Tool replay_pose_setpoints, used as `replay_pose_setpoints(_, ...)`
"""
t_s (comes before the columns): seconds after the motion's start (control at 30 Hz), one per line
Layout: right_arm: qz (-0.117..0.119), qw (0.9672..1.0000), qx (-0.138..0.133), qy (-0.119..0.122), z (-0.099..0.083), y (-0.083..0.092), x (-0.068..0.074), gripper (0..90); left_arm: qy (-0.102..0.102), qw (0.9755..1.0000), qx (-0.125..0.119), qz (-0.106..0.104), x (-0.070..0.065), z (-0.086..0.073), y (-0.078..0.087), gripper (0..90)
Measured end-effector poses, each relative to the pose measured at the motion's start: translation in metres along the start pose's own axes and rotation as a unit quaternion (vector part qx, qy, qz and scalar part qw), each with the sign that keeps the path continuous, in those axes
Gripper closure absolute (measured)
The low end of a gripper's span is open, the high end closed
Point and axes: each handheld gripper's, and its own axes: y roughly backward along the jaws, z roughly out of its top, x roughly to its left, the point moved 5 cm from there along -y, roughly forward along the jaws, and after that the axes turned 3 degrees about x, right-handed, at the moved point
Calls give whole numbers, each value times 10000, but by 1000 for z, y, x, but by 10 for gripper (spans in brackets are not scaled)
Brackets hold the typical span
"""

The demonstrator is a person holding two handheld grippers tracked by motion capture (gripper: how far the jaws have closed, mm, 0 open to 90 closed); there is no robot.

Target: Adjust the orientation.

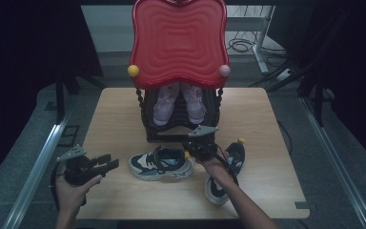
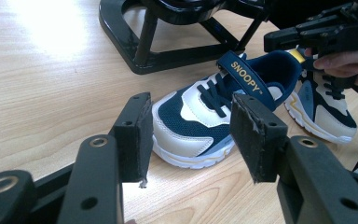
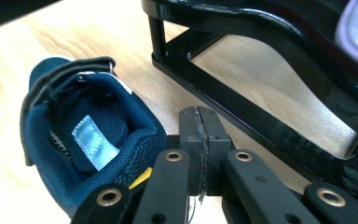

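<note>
Two navy and white strap sneakers lie on the wooden table [image 1: 124, 119]. One sneaker [image 1: 161, 163] [image 2: 200, 121] lies on its sole in the middle, toe to the left. The other sneaker [image 1: 224, 176] [image 2: 324, 107] lies to its right, partly under the right forearm. My left gripper [image 1: 110, 161] [image 2: 191, 116] stands open at the left, aimed at the first sneaker's toe but apart from it. My right gripper [image 1: 193, 145] [image 3: 199, 126] is shut with nothing between its pads, right beside the heel of that sneaker [image 3: 88, 149].
A black shoe rack [image 1: 171, 136] [image 2: 168, 58] [image 3: 261, 116] stands at the table's far middle under a red wavy top [image 1: 178, 43]. A pair of pink and lilac shoes [image 1: 178, 102] sits on it. Bare wood lies left and right of the rack.
</note>
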Motion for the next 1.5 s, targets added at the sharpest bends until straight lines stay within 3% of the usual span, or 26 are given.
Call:
replay_pose_setpoints(0.1, -49, 9998, 130, 138, -3, -5, 3, 900, 0, 10000, -23, 11, 0, 0, 1, 495)
replay_pose_setpoints(0.43, 0, 9996, 189, 213, -6, -2, 8, 900, 57, 10000, -47, -8, 3, 0, 4, 499)
replay_pose_setpoints(1.1, 420, 9977, 171, 510, -16, 11, 39, 900, 137, 9999, -63, -26, 5, -2, 6, 498)
replay_pose_setpoints(1.5, 614, 9965, 160, 545, -24, 15, 48, 900, 213, 9997, -88, -80, 5, -2, 5, 494)
